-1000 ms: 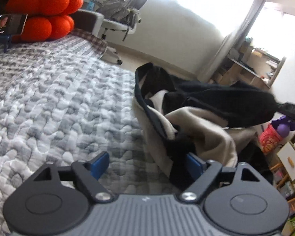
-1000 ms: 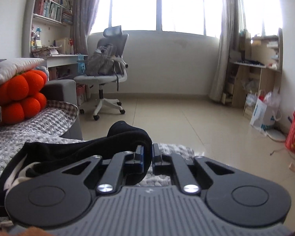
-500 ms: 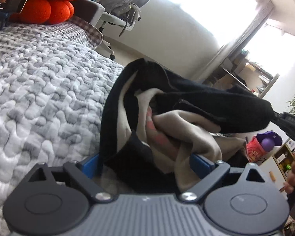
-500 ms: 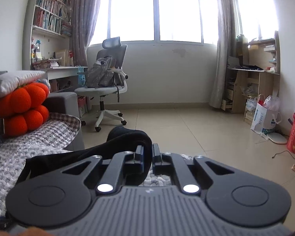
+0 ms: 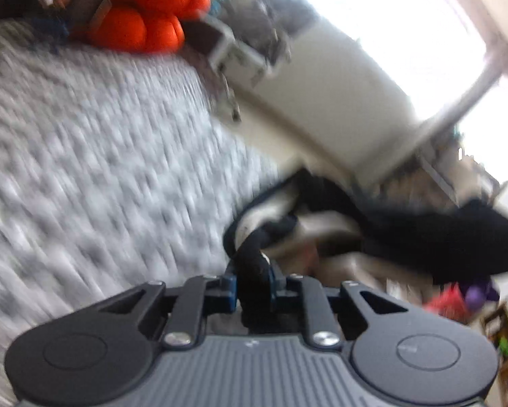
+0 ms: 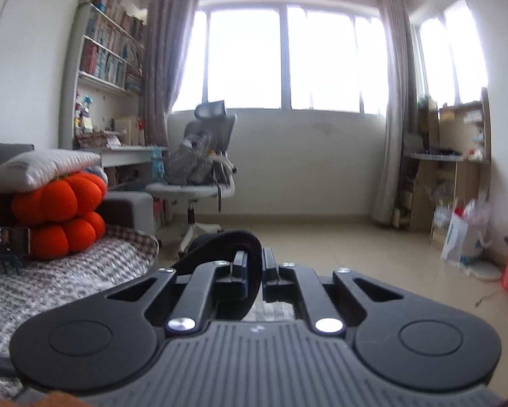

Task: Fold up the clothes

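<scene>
Left wrist view: left gripper [image 5: 252, 286] is closing its jaws on a dark rolled edge of the garment [image 5: 433, 237], and that edge is sitting between the blue pads [image 5: 231, 288], pinched narrow. From the grip, the garment is running up and to the right in this view, a black outer layer with a pale lining [image 5: 335, 227] showing through the folds, and it is ending in a black bulge at the far right edge. That bulge is hanging clear of the quilt [image 5: 94, 156]; the right gripper is not showing here, so its hold cannot be confirmed from this side. Motion blur is softening everything.

Right wrist view: right gripper [image 6: 252, 273] is holding a thick black fold [image 6: 225, 242] of the same garment, jaws nearly together with cloth between them. The fold is curling up and left over the left finger, above the quilt's edge [image 6: 60, 271].

Relation for the coming move: the garment's long axis is probably lying between the two grips, left end low near the quilt, right end out beyond the bed edge over the floor [image 6: 372, 247]. Both hands are already on cloth, so neither is nearer; judged from this, spreading the grips apart along that axis is what the fold is calling for. Slack in the middle is sagging in a bunched heap, not flat.
</scene>
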Action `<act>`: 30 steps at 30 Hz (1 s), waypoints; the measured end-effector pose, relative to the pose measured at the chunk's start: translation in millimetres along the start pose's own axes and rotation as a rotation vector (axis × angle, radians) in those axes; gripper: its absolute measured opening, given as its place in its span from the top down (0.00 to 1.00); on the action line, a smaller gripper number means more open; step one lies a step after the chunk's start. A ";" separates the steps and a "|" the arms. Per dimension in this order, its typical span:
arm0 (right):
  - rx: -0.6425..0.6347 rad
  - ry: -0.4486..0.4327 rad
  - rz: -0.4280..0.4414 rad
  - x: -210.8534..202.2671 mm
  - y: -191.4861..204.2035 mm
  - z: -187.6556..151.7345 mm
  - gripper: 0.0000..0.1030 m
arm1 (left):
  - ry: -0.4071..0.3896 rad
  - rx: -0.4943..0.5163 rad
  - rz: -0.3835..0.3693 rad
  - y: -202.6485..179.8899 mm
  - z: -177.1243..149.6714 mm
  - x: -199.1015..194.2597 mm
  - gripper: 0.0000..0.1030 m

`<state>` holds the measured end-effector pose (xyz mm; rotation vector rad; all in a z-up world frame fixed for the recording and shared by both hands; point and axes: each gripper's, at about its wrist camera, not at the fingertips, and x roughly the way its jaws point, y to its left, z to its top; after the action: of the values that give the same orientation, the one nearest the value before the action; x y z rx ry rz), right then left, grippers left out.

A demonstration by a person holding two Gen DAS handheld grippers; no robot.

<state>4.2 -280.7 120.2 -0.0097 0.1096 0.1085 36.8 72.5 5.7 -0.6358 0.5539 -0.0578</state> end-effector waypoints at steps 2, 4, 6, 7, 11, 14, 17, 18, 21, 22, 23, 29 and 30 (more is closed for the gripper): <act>0.007 -0.042 0.023 -15.2 1.0 14.4 0.93 | -0.070 0.005 0.006 -3.2 24.0 -27.2 0.84; 0.007 -0.104 0.048 -36.7 4.1 32.7 0.93 | -0.140 0.034 0.015 -10.4 47.4 -57.1 0.85; -0.007 -0.174 0.057 -60.5 7.5 52.0 0.94 | -0.222 0.099 0.016 -24.4 67.9 -95.7 0.85; -0.012 -0.208 0.055 -72.4 8.5 61.0 0.94 | -0.264 0.132 0.017 -31.4 78.2 -115.0 0.85; 0.006 -0.341 0.014 -116.6 -4.2 91.6 0.94 | -0.438 0.253 0.004 -57.1 111.7 -193.6 0.84; 0.032 -0.415 -0.021 -138.7 -20.9 106.9 0.94 | -0.572 0.363 -0.016 -77.7 124.5 -240.6 0.84; 0.036 -0.467 -0.059 -151.6 -30.8 115.3 0.95 | -0.666 0.481 -0.031 -107.8 122.7 -277.8 0.84; 0.032 -0.482 -0.075 -154.7 -32.4 116.9 0.95 | -0.686 0.510 -0.033 -115.6 120.0 -285.3 0.84; 0.039 -0.535 -0.103 -164.9 -36.9 118.1 0.95 | -0.741 0.588 -0.040 -137.3 112.2 -305.3 0.84; 0.042 -0.549 -0.113 -166.7 -37.7 117.6 0.96 | -0.743 0.594 -0.046 -140.4 109.9 -305.6 0.84; 0.043 -0.562 -0.126 -167.7 -38.6 116.7 0.96 | -0.749 0.606 -0.045 -143.0 107.0 -304.6 0.84; 0.017 -0.398 -0.087 -102.2 -34.0 84.5 0.96 | -0.659 0.651 0.106 -124.1 109.3 -207.5 0.84; 0.016 -0.343 -0.078 -82.9 -32.3 73.2 0.96 | -0.616 0.653 0.133 -118.8 109.7 -182.1 0.84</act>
<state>-66.3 -320.5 202.1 0.0210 -0.2325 0.0305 -49.5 76.1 233.4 0.0389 -0.0378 0.0806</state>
